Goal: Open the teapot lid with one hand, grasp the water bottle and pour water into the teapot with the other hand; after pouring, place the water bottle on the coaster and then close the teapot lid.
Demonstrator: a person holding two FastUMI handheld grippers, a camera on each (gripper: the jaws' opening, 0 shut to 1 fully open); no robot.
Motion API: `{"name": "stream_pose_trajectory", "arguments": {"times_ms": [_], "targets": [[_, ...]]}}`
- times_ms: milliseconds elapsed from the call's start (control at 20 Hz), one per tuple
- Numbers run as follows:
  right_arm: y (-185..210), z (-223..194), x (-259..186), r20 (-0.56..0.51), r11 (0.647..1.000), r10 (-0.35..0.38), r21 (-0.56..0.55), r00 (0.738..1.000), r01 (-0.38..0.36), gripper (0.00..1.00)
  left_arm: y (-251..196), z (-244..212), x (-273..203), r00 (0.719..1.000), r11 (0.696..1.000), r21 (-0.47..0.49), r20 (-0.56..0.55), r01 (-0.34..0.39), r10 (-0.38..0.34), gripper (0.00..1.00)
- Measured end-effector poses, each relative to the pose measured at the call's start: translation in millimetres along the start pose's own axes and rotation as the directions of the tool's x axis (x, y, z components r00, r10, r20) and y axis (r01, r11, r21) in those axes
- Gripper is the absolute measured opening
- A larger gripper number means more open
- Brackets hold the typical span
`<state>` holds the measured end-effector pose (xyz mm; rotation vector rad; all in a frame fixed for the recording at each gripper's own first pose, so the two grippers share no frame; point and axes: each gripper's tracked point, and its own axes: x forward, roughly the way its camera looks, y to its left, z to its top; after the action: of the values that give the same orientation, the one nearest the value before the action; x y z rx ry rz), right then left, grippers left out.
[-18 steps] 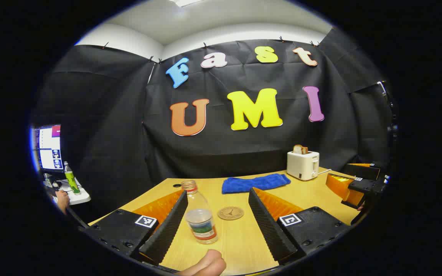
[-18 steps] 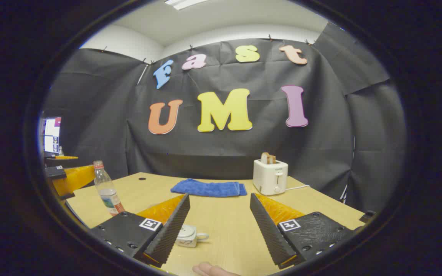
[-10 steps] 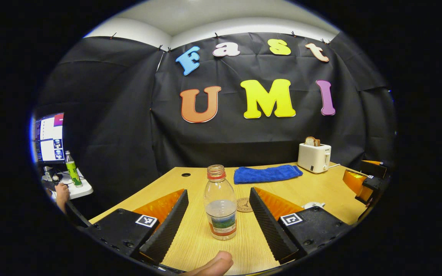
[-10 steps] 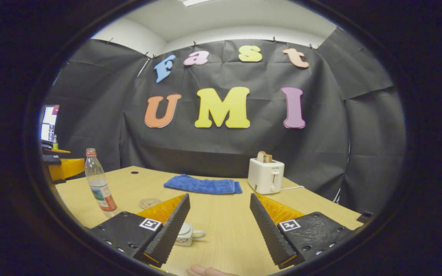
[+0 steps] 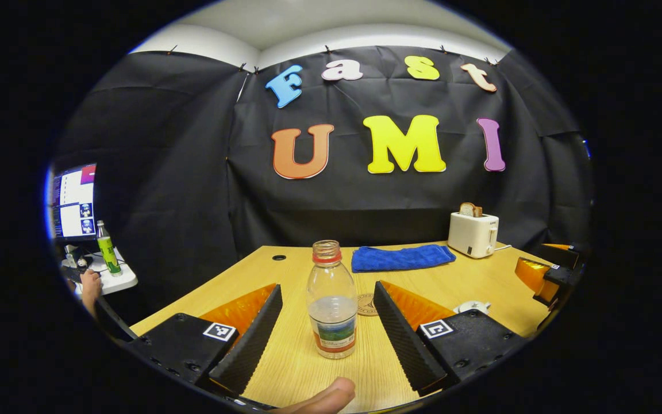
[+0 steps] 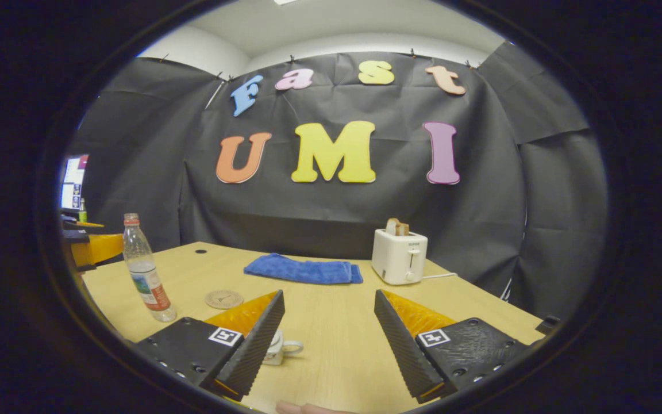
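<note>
An uncapped clear water bottle [image 5: 331, 299], part full, stands upright on the wooden table [image 5: 480, 276]. It sits between the spread fingers of my left gripper [image 5: 327, 286], which is open and touches it on neither side. The round coaster [image 5: 367, 305] lies just behind the bottle, partly hidden by it. A small white teapot [image 5: 472, 306] peeks over that gripper's right finger. In the right gripper view, my right gripper [image 6: 329, 293] is open and holds nothing; the teapot [image 6: 279, 345] sits low by its left finger, half hidden. The bottle [image 6: 146, 270] and coaster [image 6: 223, 299] stand off to its left.
A folded blue towel [image 5: 403, 257] and a white toaster [image 5: 473, 233] with bread sit at the table's back. The other gripper [image 5: 546, 276] shows at the right edge. Left of the table are a side desk with a monitor [image 5: 72, 201], a green bottle [image 5: 106, 253] and a hand [image 5: 89, 284].
The left gripper has swung over so that the bottle, first beside its left finger, now stands centred between the fingers. The right gripper has shifted slightly; the bottle and coaster sit farther into its view.
</note>
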<state>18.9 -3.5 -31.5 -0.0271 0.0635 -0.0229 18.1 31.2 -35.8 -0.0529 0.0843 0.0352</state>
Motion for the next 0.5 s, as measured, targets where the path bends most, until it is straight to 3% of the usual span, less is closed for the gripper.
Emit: {"name": "stream_pose_trajectory", "arguments": {"times_ms": [500], "targets": [[36, -41, 17, -0.051, 0.997, 0.073, 0.009, 0.996, -0.073, 0.95, 2, -8, 4, 1.000, 1.000, 0.001, -0.009, 0.005, -0.005, 1.00]]}}
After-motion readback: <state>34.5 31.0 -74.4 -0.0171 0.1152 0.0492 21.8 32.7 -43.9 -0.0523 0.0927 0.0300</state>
